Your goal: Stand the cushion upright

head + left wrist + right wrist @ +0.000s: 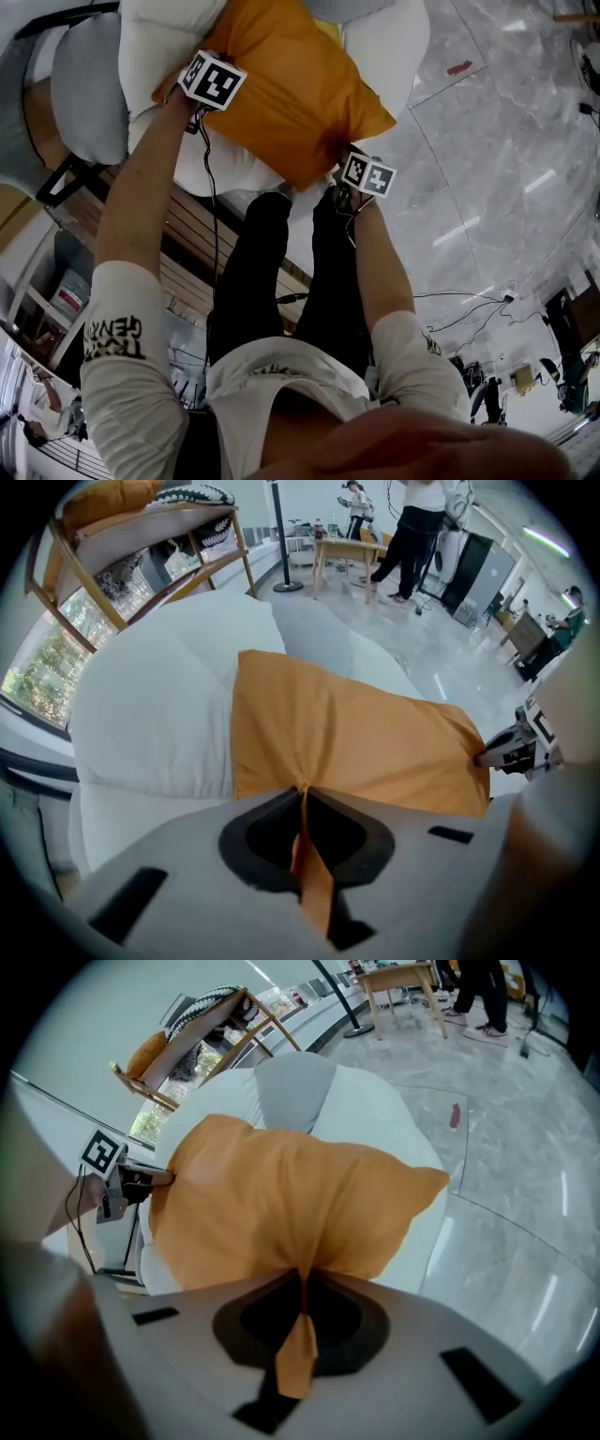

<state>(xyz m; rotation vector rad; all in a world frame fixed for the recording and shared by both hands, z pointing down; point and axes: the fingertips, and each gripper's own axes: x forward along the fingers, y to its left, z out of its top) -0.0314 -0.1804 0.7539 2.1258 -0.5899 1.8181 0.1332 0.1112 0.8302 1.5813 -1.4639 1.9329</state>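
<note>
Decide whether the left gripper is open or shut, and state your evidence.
Shut on the orange cushion: the left gripper pinches a fold of its fabric between closed jaws.

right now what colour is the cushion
The cushion is plain orange, clearest in the right gripper view.

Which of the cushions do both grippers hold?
The orange cushion: the left gripper and the right gripper each pinch a fold of its edge. The white cushions and the grey cushion are not gripped.
</note>
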